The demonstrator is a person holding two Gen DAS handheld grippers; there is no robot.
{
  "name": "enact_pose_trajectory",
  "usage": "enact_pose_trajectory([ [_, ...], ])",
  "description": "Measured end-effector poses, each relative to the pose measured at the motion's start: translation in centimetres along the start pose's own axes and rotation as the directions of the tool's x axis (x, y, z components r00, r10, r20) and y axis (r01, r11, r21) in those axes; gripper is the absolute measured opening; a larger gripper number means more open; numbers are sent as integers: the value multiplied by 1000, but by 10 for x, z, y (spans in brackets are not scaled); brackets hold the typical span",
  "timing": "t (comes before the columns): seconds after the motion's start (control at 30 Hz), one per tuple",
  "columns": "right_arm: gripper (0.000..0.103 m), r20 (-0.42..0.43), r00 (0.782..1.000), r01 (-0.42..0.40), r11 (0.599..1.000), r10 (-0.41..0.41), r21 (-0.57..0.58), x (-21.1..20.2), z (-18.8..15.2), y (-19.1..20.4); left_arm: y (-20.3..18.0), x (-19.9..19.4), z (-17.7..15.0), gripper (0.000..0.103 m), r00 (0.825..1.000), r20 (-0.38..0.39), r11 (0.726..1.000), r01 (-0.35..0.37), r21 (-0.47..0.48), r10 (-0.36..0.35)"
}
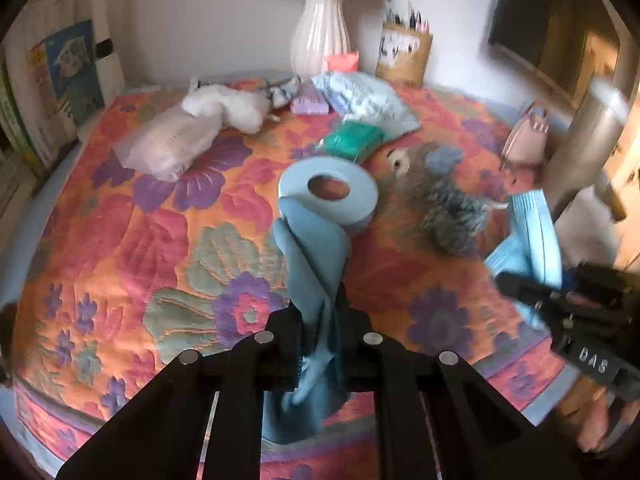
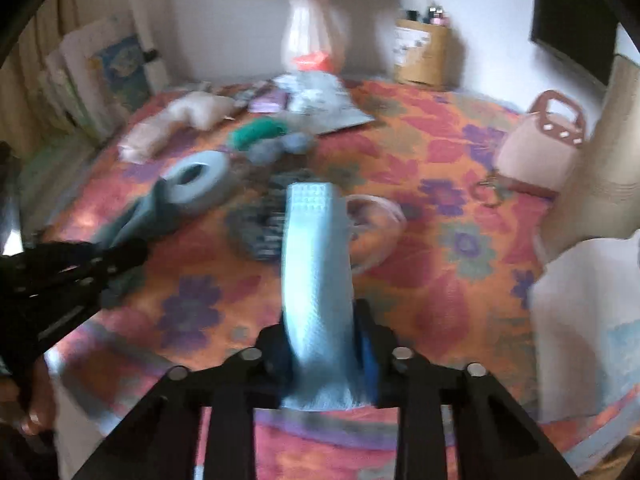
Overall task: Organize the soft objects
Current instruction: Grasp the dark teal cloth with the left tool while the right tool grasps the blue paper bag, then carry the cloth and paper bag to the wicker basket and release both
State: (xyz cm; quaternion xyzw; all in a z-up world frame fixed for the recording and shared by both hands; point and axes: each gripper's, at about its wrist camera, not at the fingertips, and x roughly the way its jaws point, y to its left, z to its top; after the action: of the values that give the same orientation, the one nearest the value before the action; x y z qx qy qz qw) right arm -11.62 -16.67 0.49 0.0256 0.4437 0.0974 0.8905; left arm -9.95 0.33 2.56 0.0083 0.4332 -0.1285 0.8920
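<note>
In the left wrist view my left gripper (image 1: 320, 320) is shut on a blue-grey cloth strip (image 1: 312, 256). The strip runs up to a pale blue roll (image 1: 328, 196) lying flat on the flowered tablecloth (image 1: 120, 240). At the right edge, my right gripper (image 1: 506, 280) holds a light blue embossed cloth (image 1: 532, 236). In the right wrist view the right gripper (image 2: 320, 336) is shut on that embossed cloth (image 2: 316, 264), which stands up between the fingers. The left gripper (image 2: 136, 252) shows at the left with the strip (image 2: 140, 216) and the roll (image 2: 200, 184).
A fluffy grey-blue toy (image 1: 452, 208), a green bundle (image 1: 352, 140), a white plush (image 1: 228, 108), a clear-wrapped pack (image 1: 168, 144) and a patterned blue pack (image 1: 368, 100) lie on the table. A white vase (image 1: 320, 28), pen holder (image 1: 404, 52) and pink bag (image 2: 540, 148) stand behind.
</note>
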Motion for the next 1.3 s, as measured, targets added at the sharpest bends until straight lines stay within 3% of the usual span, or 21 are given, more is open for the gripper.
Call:
enact_pose_trajectory([
  [0.17, 23, 82, 992, -92, 996, 92, -6, -31, 3, 9, -1, -35, 6, 9, 989, 84, 992, 122, -26, -120],
  [0.37, 23, 224, 964, -154, 988, 146, 20, -90, 11, 1, -24, -78, 20, 9, 969, 175, 984, 177, 15, -177],
  [0.53, 23, 220, 966, -162, 981, 136, 109, -120, 11, -30, -60, -98, 25, 9, 952, 200, 971, 215, 105, -233],
  [0.7, 23, 222, 956, -246, 933, 189, 264, -142, -10, -85, -109, -100, 29, 9, 929, 172, 936, 292, 199, -326],
  [0.97, 23, 209, 978, -88, 906, -1, 413, -179, -48, -153, -205, -89, 26, 9, 889, 60, 844, 407, 349, -454],
  [1.13, 23, 235, 969, -54, 870, -72, 491, -207, -71, -191, -266, -88, 26, 9, 863, 2, 774, 452, 443, -505],
  [1.3, 23, 278, 952, -47, 831, -132, 555, -231, -85, -228, -311, -85, 43, 9, 844, -8, 737, 473, 483, -536],
])
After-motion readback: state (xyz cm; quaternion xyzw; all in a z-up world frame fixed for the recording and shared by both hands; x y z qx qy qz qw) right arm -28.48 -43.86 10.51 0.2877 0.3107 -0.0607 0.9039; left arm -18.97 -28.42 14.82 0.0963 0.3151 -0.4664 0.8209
